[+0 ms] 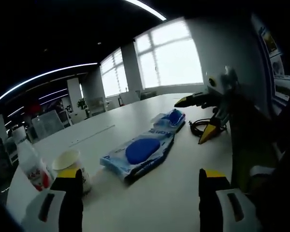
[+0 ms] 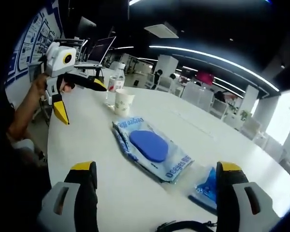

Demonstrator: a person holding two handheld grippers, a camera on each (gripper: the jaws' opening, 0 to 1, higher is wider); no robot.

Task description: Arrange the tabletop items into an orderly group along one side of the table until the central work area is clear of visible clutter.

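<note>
While both jaw pairs stand spread and empty, the left gripper (image 1: 140, 186) and right gripper (image 2: 157, 181) hover above the white table (image 1: 174, 193). The blue wipes pack (image 2: 150, 147) lies centrally; a smaller blue packet (image 2: 209, 187) beside it. Paper cup (image 2: 123, 101) and bottle (image 2: 115, 86) stand together near one edge.

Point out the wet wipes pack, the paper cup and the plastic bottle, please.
wet wipes pack (image 2: 149, 145): right gripper view, blue lid.
paper cup (image 2: 123, 102): right gripper view, side wall.
plastic bottle (image 1: 33, 166): left gripper view, label.
</note>
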